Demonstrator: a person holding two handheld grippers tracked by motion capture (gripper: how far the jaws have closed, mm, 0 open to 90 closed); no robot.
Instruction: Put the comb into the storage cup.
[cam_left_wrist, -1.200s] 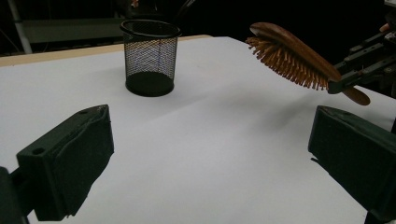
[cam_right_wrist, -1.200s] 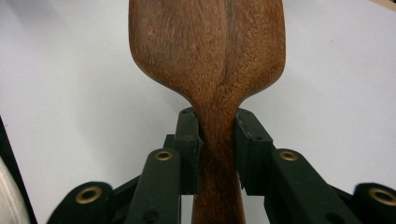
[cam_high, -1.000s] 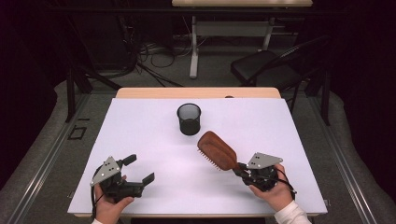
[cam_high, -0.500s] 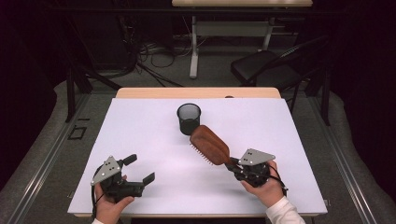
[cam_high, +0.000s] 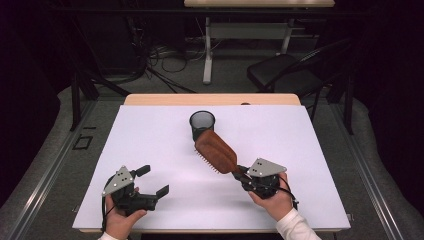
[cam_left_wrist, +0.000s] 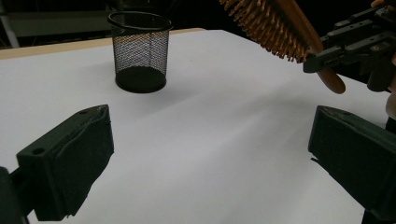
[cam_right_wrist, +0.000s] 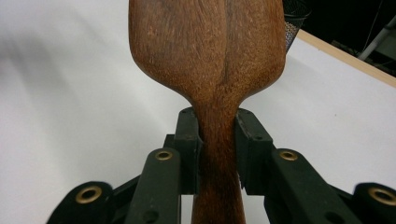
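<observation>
A brown wooden hairbrush (cam_high: 216, 150) hangs above the white table, bristles down, its head just in front of the black mesh cup (cam_high: 202, 124). My right gripper (cam_high: 243, 173) is shut on the brush's handle (cam_right_wrist: 218, 154), one pad on each side of the neck. In the left gripper view the hairbrush (cam_left_wrist: 273, 28) crosses the upper right, with the right gripper (cam_left_wrist: 327, 56) behind it and the mesh cup (cam_left_wrist: 140, 49) upright at the back. My left gripper (cam_high: 154, 181) rests at the table's near left, open, nothing between its fingers (cam_left_wrist: 70, 163).
The white table top (cam_high: 150, 135) has a wooden strip (cam_high: 210, 99) along its far edge. Beyond the table stand a dark chair (cam_high: 285, 75), a desk frame (cam_high: 207, 50) and loose cables on the floor.
My right gripper has carried the brush to the left and a little up, bringing its head close to the mesh cup. The left gripper has stayed where it was.
</observation>
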